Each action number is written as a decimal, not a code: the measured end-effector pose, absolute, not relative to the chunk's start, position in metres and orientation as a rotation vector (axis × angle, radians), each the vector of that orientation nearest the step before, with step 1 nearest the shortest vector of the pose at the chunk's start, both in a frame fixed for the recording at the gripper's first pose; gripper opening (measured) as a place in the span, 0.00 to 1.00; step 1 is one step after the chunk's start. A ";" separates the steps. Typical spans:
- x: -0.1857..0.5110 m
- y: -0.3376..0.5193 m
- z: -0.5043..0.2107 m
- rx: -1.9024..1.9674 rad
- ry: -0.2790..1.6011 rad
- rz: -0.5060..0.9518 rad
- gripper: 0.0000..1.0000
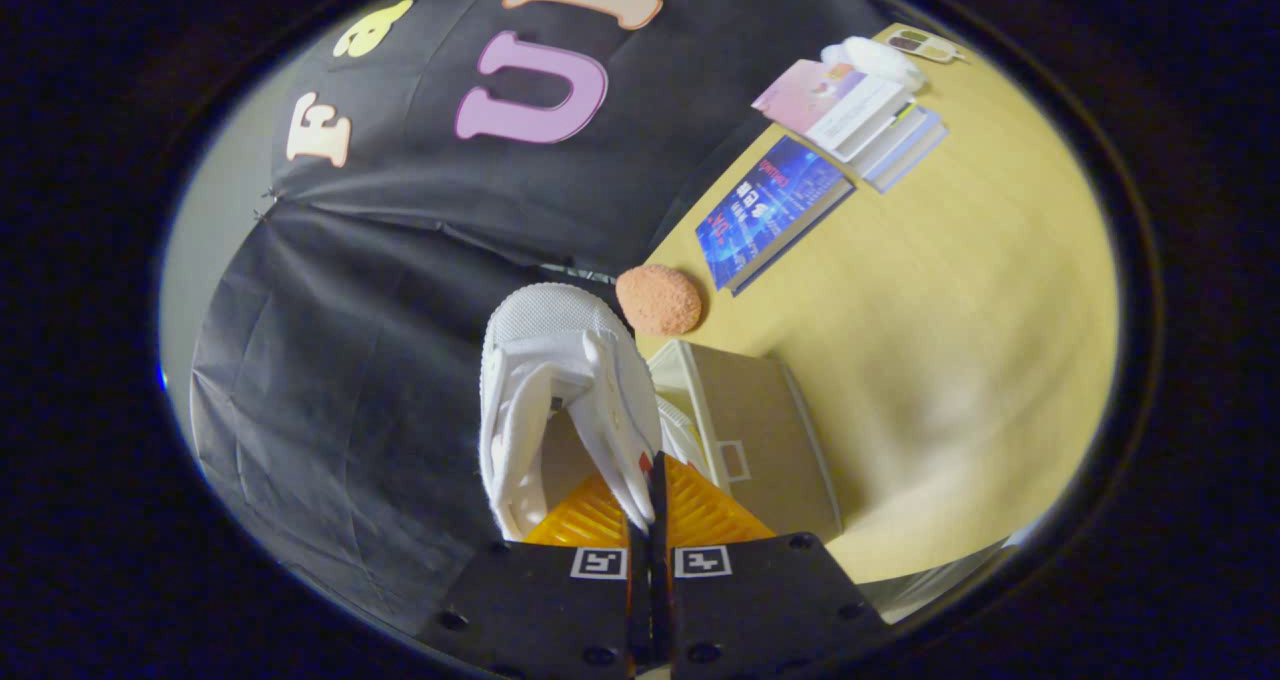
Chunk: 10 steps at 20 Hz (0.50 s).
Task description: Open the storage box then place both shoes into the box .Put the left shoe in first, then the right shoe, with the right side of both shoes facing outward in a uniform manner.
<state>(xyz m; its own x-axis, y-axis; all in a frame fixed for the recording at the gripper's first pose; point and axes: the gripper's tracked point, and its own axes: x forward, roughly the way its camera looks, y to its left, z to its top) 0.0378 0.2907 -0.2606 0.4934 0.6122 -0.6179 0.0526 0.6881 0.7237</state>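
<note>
Gripper (648,505) clenched on the white shoe (555,390) — both fingers pinching its side. Storage box (765,430) sits just beyond, open.

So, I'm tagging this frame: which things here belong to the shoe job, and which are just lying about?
Job: white shoe, pinched in the claw; storage box beside it.
Lying about: orange sponge, blue book, stacked books, all on the table.

Your gripper (647,505) is pinched on the shoe (560,390), whose toe is fine matt mesh and whose side panels look like smooth leather. Beside the shoe, the box (760,430) looks like matt cardboard. Beyond the box, the table (950,310) is smooth, pale wood, the sponge (659,300) rough and porous, the book (770,210) glossy-covered.
</note>
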 end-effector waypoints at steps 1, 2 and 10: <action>0.039 0.306 -0.266 0.731 1.027 0.389 0.03; 0.039 0.320 -0.272 0.699 1.037 0.389 0.03; 0.040 0.331 -0.333 0.329 1.017 0.233 0.03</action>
